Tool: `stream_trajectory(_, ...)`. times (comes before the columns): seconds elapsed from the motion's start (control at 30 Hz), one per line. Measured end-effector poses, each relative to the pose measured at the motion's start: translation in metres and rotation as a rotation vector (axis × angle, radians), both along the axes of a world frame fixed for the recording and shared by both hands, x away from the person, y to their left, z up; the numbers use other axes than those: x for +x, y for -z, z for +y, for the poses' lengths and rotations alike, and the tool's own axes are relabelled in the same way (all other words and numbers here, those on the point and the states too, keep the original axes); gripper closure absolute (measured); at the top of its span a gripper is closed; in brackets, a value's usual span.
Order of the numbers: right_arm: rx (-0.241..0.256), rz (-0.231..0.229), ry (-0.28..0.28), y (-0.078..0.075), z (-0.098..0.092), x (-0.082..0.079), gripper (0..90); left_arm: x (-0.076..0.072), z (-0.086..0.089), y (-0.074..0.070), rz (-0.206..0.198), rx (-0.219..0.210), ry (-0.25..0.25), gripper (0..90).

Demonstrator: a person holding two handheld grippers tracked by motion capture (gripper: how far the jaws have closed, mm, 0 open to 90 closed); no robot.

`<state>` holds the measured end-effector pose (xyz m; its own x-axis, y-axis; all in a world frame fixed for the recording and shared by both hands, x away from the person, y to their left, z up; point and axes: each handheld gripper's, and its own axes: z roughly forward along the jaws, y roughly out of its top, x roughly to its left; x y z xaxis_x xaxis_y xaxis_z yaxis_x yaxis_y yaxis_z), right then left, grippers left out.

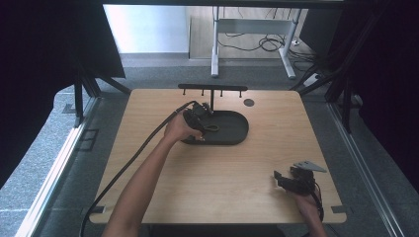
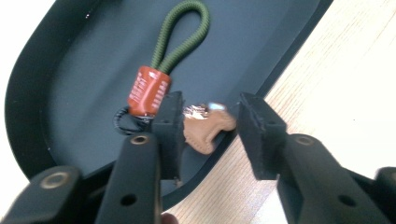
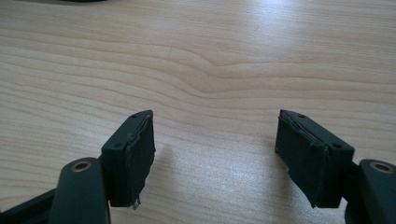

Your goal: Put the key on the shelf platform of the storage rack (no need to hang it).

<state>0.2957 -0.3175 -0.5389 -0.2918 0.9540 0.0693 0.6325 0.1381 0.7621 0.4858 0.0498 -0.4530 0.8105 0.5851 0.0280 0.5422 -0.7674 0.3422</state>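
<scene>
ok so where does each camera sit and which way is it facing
High view: above the person's side, looking forward and down at the table; both forearms and hand-held grippers show.
Left gripper view: rides the left hand-held gripper, looking down into the black tray at a keychain; the high view shares the tray.
Right gripper view: rides the right hand-held gripper, facing bare wood.

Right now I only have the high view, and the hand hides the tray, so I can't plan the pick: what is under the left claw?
Observer: A keychain lies in the black tray. It has a green cord loop, an orange-red collar and a tan leather tab.
Operator: Is the claw shut on it?
Observer: No. The left claw is open, with a jaw on either side of the tan leather tab, near the tray's edge.
Operator: And the right claw?
Observer: The right claw is open over the bare wooden table, with nothing between its jaws.
</scene>
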Motion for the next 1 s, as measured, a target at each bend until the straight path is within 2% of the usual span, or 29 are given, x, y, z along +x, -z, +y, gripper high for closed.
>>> stream_trajectory(0.17,0.001,0.001,0.000,0.000,0.000,0.000,28.7,-0.003,0.002,-0.007,-0.017,-0.008,0.001,54.7)
stream_trajectory(0.47,-0.005,0.000,-0.011,0.000,0.003,0.001,28.8,-0.015,0.010,-0.021,-0.040,-0.022,0.015,52.8)
stream_trajectory(0.73,-0.002,-0.002,-0.011,-0.001,0.005,0.001,28.7,-0.028,0.019,-0.035,-0.056,-0.072,0.014,51.6)
stream_trajectory(1.0,-0.002,-0.002,-0.012,-0.001,0.005,0.002,28.8,-0.050,0.030,-0.044,-0.073,-0.119,0.028,46.5)
